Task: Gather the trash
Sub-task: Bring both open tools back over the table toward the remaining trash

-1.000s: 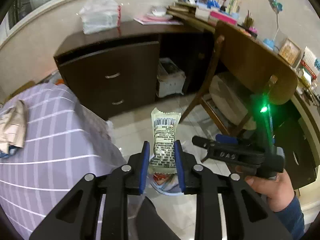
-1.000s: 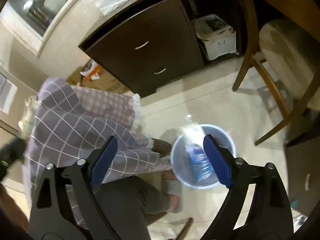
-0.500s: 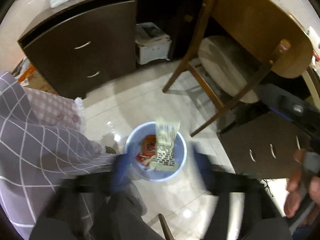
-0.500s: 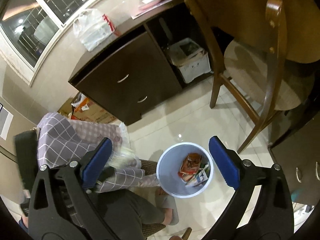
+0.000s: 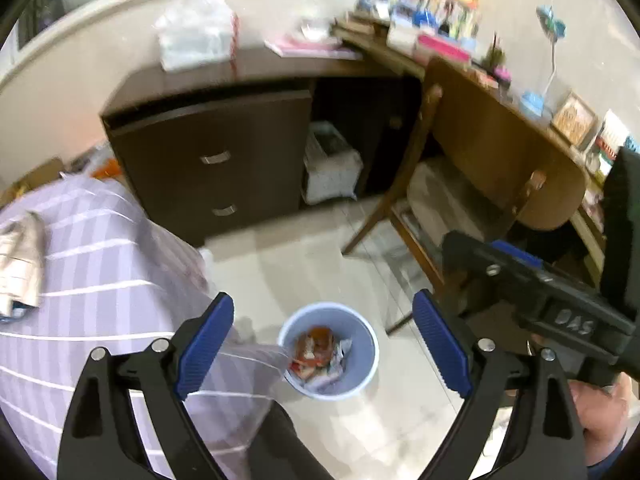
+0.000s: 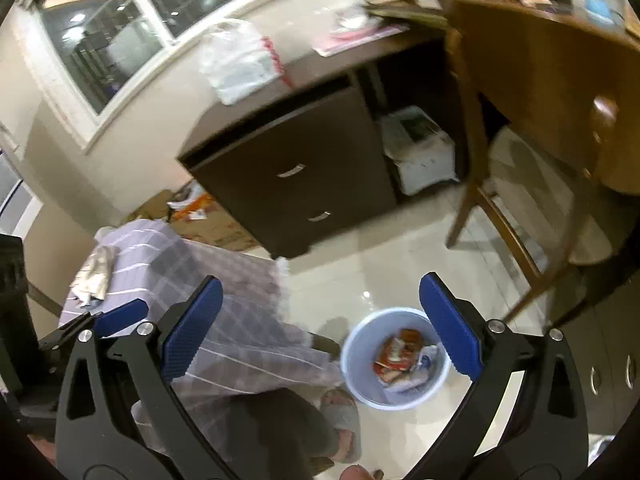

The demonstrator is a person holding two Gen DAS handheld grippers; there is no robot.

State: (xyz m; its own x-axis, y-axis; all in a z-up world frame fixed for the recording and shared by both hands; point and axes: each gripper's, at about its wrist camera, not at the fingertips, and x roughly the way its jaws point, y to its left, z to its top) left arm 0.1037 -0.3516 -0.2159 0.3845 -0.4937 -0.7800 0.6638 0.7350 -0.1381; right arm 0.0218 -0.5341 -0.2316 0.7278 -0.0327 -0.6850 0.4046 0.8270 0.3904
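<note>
A pale blue bin (image 5: 365,346) stands on the tiled floor with snack wrappers (image 5: 318,354) inside. My left gripper (image 5: 322,312) hangs above it, its jaws opening wide, with nothing between them. In the right wrist view the bin (image 6: 359,354) and its wrappers (image 6: 400,354) lie below and right of centre. My right gripper (image 6: 320,292) is open and empty above the floor; its black body (image 5: 520,276) shows at right in the left wrist view. A crumpled wrapper (image 5: 20,264) (image 6: 94,272) lies on the checked lilac bedcover (image 5: 100,272).
A dark drawer cabinet (image 5: 216,168) with a plastic bag (image 5: 196,38) on top stands behind the bin. A wooden chair (image 5: 500,168) is at right, a white box (image 5: 330,164) under the desk. A person's leg and slipper (image 6: 340,412) are beside the bin.
The left gripper let go of the green-and-white snack wrapper, which dropped into the bin, and its jaws spread wide. A blue wrapper fell from the right gripper into the bin. Both views then rose.
</note>
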